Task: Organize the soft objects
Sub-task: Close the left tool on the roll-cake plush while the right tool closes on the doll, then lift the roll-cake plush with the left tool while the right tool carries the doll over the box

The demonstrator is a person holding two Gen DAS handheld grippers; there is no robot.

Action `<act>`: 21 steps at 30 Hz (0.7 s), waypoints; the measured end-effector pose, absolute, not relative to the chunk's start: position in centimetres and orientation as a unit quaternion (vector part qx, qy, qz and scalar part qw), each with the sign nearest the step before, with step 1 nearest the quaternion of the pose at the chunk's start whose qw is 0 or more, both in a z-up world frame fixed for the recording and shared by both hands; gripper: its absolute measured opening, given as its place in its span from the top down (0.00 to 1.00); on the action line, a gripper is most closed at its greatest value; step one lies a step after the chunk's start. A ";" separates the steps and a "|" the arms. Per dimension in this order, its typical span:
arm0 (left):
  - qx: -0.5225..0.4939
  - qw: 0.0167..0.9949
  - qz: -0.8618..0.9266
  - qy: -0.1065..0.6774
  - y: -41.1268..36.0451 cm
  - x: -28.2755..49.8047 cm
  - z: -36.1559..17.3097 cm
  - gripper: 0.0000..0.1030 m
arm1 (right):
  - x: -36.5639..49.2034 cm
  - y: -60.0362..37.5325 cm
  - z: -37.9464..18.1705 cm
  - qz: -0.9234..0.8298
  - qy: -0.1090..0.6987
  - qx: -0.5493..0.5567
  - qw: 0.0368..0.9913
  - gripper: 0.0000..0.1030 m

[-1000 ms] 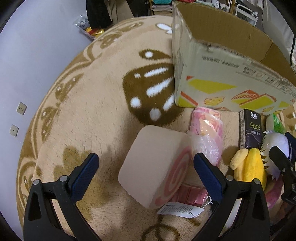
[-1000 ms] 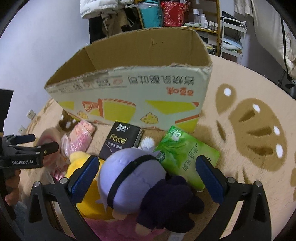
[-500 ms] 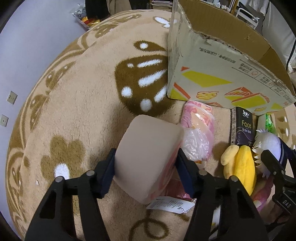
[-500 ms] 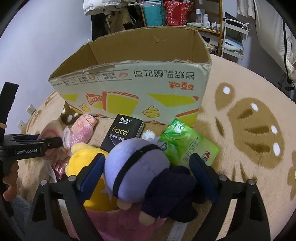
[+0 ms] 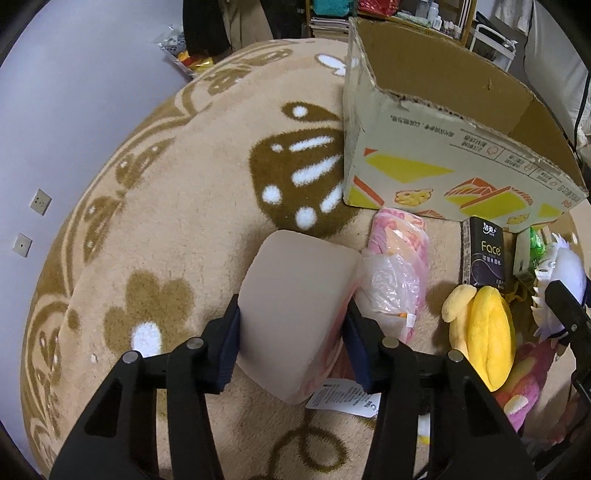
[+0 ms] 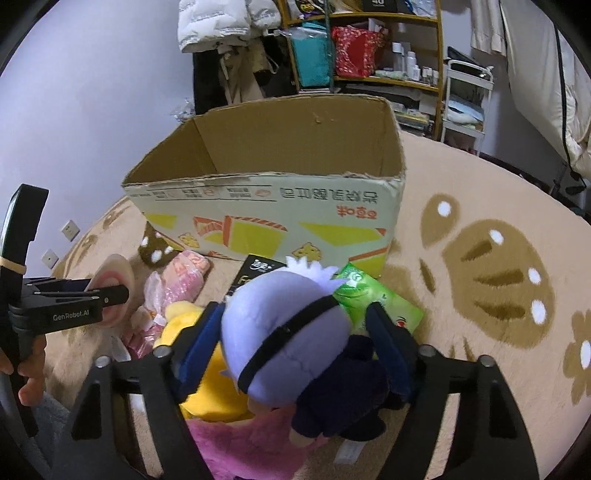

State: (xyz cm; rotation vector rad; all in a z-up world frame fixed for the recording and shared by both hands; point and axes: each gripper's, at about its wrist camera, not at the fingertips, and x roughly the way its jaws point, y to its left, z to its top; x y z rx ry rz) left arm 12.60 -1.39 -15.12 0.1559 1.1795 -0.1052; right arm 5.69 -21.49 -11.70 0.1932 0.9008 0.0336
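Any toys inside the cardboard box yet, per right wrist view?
No: the cardboard box shows only bare inner walls from this angle.

Home: patterned rug [image 5: 192,177], cluttered shelves [image 6: 373,55], hanging coats [image 6: 225,29].

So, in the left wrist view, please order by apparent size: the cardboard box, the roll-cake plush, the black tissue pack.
1. cardboard box
2. roll-cake plush, though it is nearest the camera, which inflates it
3. black tissue pack

Left hand-held gripper [image 5: 291,343] closing on swiss-roll plush [image 5: 295,310].
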 end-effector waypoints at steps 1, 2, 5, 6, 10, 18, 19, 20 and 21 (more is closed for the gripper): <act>0.073 0.829 -0.048 0.552 -1.3 12.4 -14.8 0.53 | 5.7 -21.4 -11.7 0.018 0.434 0.092 0.896 0.24; 0.073 0.831 -0.048 0.550 -1.2 12.2 -14.6 0.53 | 5.6 -21.3 -11.6 0.018 0.432 0.091 0.897 0.24; 0.077 0.839 -0.047 0.536 -1.2 11.6 -13.7 0.54 | 5.4 -21.5 -11.1 0.021 0.419 0.093 0.903 0.26; 0.079 0.842 -0.046 0.532 -1.2 11.7 -13.6 0.54 | 5.4 -21.6 -10.8 0.021 0.413 0.095 0.906 0.27; 0.080 0.855 -0.042 0.511 -1.4 10.8 -12.4 0.55 | 5.1 -21.7 -9.9 0.022 0.393 0.093 0.914 0.28; 0.065 0.878 -0.042 0.472 -0.7 10.5 -10.4 0.57 | 4.0 -21.6 -6.9 0.020 0.333 0.086 0.939 0.28; 0.064 0.882 -0.042 0.464 -0.6 10.4 -10.1 0.57 | 3.8 -21.6 -6.5 0.019 0.325 0.085 0.942 0.28; 0.060 0.887 -0.042 0.456 -0.6 10.3 -9.6 0.57 | 3.7 -21.6 -6.1 0.019 0.317 0.085 0.944 0.28; 0.056 0.892 -0.043 0.447 -0.5 10.2 -9.2 0.57 | 3.5 -21.7 -5.7 0.019 0.311 0.086 0.946 0.28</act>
